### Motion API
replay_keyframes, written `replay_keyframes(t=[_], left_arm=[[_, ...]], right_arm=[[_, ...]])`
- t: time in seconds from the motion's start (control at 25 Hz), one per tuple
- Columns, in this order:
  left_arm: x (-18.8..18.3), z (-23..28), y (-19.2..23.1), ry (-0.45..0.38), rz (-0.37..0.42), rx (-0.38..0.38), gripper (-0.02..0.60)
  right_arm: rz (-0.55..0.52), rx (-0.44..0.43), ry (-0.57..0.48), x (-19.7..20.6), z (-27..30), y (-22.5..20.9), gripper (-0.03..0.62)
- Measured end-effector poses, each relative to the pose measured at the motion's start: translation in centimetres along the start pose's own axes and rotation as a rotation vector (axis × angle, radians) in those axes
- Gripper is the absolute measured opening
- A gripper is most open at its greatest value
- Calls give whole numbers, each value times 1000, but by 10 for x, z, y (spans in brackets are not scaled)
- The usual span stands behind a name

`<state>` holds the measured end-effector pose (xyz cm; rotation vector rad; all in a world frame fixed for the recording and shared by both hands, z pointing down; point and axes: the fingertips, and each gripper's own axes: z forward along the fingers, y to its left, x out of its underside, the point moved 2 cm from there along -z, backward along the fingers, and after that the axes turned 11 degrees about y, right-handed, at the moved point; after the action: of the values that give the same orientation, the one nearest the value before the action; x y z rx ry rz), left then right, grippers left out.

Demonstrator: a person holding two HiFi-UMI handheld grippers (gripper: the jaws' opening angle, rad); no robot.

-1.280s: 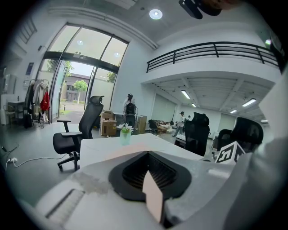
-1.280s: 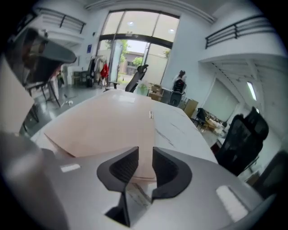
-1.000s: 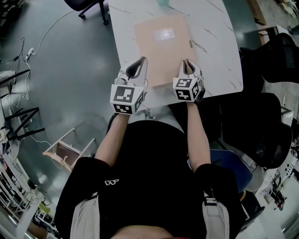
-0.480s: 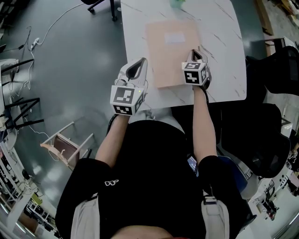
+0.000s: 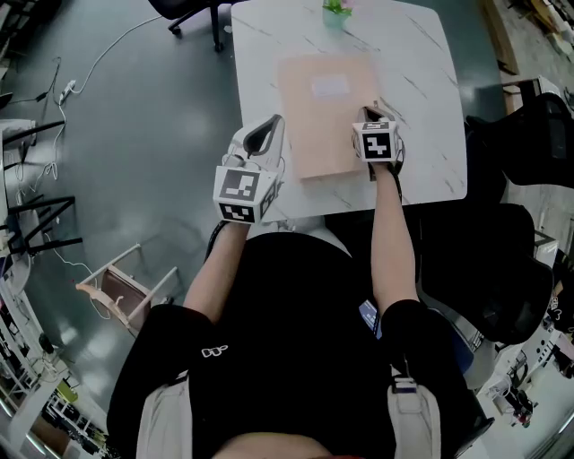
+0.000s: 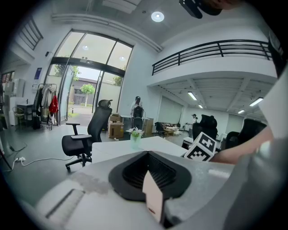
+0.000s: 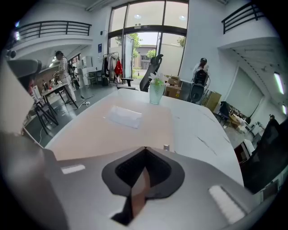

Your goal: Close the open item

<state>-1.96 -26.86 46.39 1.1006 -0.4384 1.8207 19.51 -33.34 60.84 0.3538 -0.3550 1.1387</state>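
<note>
1. The right hand-held gripper point(image 7: 144, 148) has its jaws pressed together. Their tips sit over the right edge of the tan folder point(image 5: 323, 116), just beside a small metal stud point(image 7: 166, 147) on that edge. Whether they pinch the cover cannot be told.
2. The left hand-held gripper point(image 6: 147, 152) also has its jaws together, with its tips near the folder's left edge. Contact cannot be made out.
3. The folder carries a white label point(image 5: 329, 86) near its far end, and no writing on it is legible. Each gripper's marker cube point(image 5: 240, 193) shows black-and-white square patterns.
4. The right forearm reaches straight forward over the near edge of the desk point(image 5: 421, 90), with that gripper tipped downward. The left arm is bent with the elbow out, and its gripper points ahead, closer to level.
5. The folder lies flat in the middle of the white marbled desk. Its long axis runs away from the person toward a small potted plant point(image 5: 336, 9) at the far edge.
6. A black office chair point(image 6: 87, 137) stands beyond the desk.
</note>
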Motion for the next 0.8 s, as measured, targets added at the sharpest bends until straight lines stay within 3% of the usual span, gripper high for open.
replay_keyframes(t=[0.16, 0.28, 0.44, 0.8], left_arm=[[-17, -3, -4, -34, 28, 17, 0], [-28, -8, -3, -60, 47, 25, 0], [-38, -10, -3, -86, 40, 35, 0], [-65, -15, -20, -173, 24, 70, 0]], right_arm=[[87, -45, -4, 4, -7, -3, -9], [102, -26, -64, 0, -23, -1, -3], [172, -58, -237, -17, -65, 13, -2], [255, -220, -691, -64, -194, 48, -2]])
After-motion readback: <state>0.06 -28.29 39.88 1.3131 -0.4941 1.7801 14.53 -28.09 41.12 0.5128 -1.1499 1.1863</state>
